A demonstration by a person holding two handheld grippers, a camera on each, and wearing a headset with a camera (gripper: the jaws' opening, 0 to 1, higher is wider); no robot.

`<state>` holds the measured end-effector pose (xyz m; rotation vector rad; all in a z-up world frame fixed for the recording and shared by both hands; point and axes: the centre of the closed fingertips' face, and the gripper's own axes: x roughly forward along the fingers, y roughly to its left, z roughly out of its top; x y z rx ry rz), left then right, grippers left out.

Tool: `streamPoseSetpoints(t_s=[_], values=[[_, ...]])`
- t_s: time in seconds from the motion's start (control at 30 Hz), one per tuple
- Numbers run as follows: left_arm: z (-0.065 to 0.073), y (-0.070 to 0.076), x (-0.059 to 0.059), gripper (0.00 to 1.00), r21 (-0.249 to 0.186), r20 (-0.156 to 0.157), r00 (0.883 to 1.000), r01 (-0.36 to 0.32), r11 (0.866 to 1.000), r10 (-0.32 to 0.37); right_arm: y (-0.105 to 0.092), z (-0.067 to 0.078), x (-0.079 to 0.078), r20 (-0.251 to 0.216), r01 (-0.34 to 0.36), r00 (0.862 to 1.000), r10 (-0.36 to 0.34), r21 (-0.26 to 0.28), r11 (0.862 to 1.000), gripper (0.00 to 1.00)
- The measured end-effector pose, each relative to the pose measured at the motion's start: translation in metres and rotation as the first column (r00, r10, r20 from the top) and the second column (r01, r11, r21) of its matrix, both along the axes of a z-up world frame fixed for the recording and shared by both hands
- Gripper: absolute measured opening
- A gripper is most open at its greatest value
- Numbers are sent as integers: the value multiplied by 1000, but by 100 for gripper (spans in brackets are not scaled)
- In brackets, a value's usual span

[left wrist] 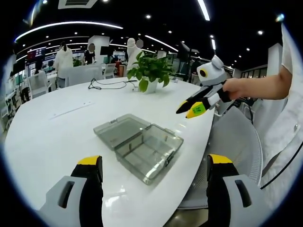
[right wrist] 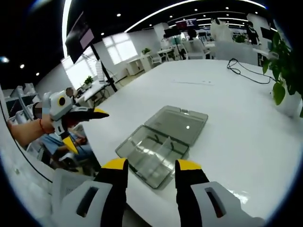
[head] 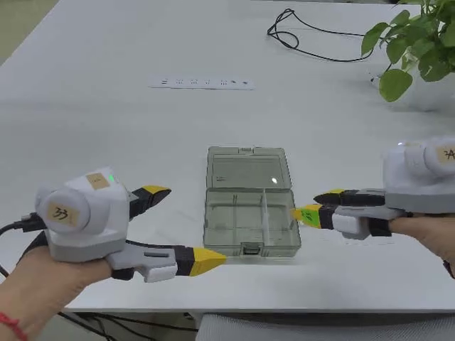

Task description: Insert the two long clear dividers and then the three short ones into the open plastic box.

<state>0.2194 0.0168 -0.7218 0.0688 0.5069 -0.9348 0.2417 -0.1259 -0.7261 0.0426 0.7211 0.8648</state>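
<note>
The clear plastic box point(head: 250, 226) lies open near the table's front edge, its lid point(head: 249, 168) folded flat behind the base. Clear dividers point(head: 264, 215) stand inside the base; I cannot tell how many. My left gripper point(head: 183, 225) hovers left of the box, jaws wide open and empty. The right gripper point(head: 318, 204) is at the box's right side, jaws narrowly open with nothing between them. The left gripper view shows the box point(left wrist: 149, 150) ahead of the left gripper point(left wrist: 154, 160), with the right gripper point(left wrist: 188, 111) beyond. In the right gripper view the box point(right wrist: 151, 153) lies past the right gripper point(right wrist: 151, 164).
A white power strip point(head: 202, 82) lies on the table behind the box. A black cable point(head: 298, 35) and a potted plant point(head: 412, 42) are at the back right. The table's front edge runs just below the box. People and chairs point(left wrist: 38, 82) are far off.
</note>
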Motion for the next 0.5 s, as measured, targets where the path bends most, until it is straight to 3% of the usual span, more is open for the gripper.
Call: streamPoseSetpoints(t_s=[0.27, 0.5], values=[[1, 13, 3, 92, 18, -2, 998, -65, 998, 65, -13, -1, -9, 74, -92, 993, 94, -34, 995, 52], [-9, 32, 5, 89, 59, -42, 990, -132, 989, 135, -25, -3, -16, 141, -162, 975, 170, -66, 985, 58]])
